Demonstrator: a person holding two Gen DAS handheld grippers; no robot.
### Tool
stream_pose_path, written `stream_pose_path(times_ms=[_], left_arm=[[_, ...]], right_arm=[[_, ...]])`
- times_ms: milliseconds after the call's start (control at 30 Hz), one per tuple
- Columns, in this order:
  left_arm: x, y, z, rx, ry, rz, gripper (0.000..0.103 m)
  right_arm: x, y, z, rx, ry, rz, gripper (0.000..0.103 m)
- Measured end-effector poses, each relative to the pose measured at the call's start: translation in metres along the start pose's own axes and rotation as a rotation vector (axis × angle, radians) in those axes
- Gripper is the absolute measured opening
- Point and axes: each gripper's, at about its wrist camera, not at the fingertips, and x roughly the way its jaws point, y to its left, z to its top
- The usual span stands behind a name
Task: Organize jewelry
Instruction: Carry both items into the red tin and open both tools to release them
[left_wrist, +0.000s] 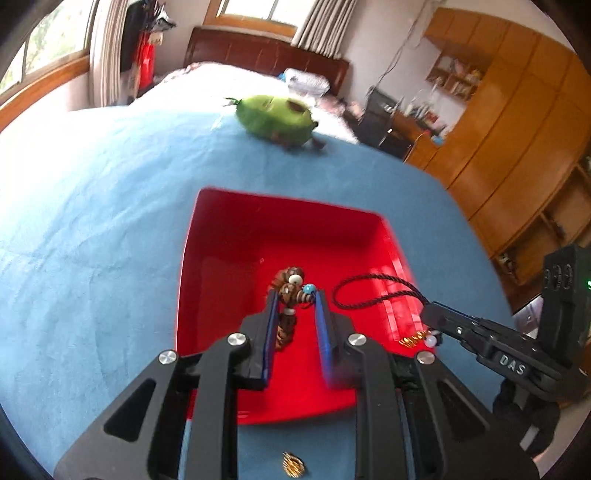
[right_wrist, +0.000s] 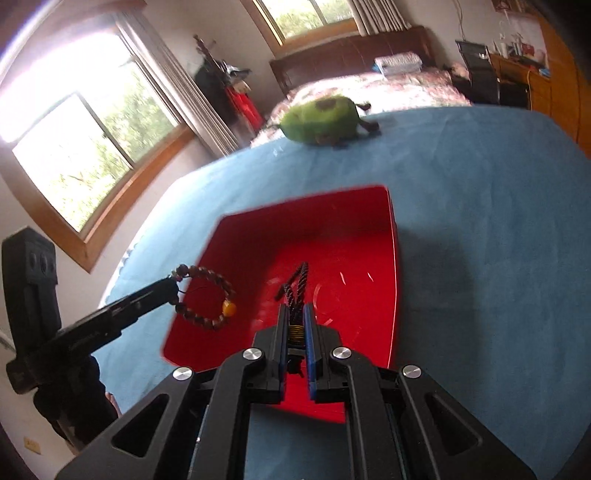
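Note:
A red square tray (left_wrist: 229, 229) lies on a blue cloth; it also shows in the right wrist view (right_wrist: 369, 218). My left gripper (left_wrist: 295, 295) is shut on a brown bead bracelet (left_wrist: 290, 284) with white and turquoise beads, held over the tray. The bracelet hangs as a ring in the right wrist view (right_wrist: 207, 295). My right gripper (right_wrist: 295, 314) is shut on a black cord necklace (right_wrist: 297, 284) with gold beads, over the tray. In the left wrist view the right gripper (left_wrist: 430, 314) enters from the right, the cord (left_wrist: 369, 291) looping out of it.
A green plush toy (left_wrist: 277, 116) lies at the far edge of the blue cloth (left_wrist: 92, 221). A small gold piece (left_wrist: 293, 463) lies on the cloth near the tray's front edge. A bed, windows and wooden wardrobes (left_wrist: 517, 129) stand beyond.

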Motion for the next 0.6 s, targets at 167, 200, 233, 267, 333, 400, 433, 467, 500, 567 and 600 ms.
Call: stream_pose_path(times_ms=[167,200,233,267,333,400,433,467,500,567,600], left_arm=[[0.034,0.008,-0.004,0.004,0.072,0.039,0.018],[0.038,0.009,-0.004,0.006,0.081,0.039,0.018],[0.042,0.010,-0.005,0.008,0.091,0.045,0.018],[0.046,0.011,-0.007,0.008,0.099,0.052,0.018],[0.051,0.013,-0.008,0.009,0.110,0.056,0.019],[0.053,0.014,-0.009,0.011,0.119,0.060,0.020],[0.054,0.014,-0.008,0.013,0.117,0.063,0.021],[0.054,0.013,-0.008,0.018,0.114,0.071,0.024],[0.054,0.013,-0.007,0.023,0.111,0.077,0.028],[0.052,0.014,-0.007,0.019,0.103,0.080,0.035],[0.050,0.014,-0.007,0.017,0.099,0.082,0.041]], right_arm=[[0.032,-0.004,-0.008,-0.016,0.057,-0.040,0.008],[0.036,-0.004,-0.009,-0.019,0.065,-0.044,0.008],[0.038,-0.004,-0.009,-0.020,0.070,-0.049,0.008],[0.041,-0.005,-0.011,-0.019,0.077,-0.052,0.008],[0.043,-0.006,-0.012,-0.020,0.084,-0.055,0.008],[0.043,-0.006,-0.012,-0.026,0.087,-0.067,0.008],[0.042,-0.006,-0.013,-0.029,0.089,-0.070,0.008],[0.044,-0.006,-0.011,-0.027,0.090,-0.069,0.010],[0.043,-0.007,-0.010,-0.024,0.090,-0.068,0.011],[0.040,-0.007,-0.009,-0.022,0.084,-0.077,0.014],[0.037,-0.006,-0.010,-0.022,0.079,-0.081,0.021]])
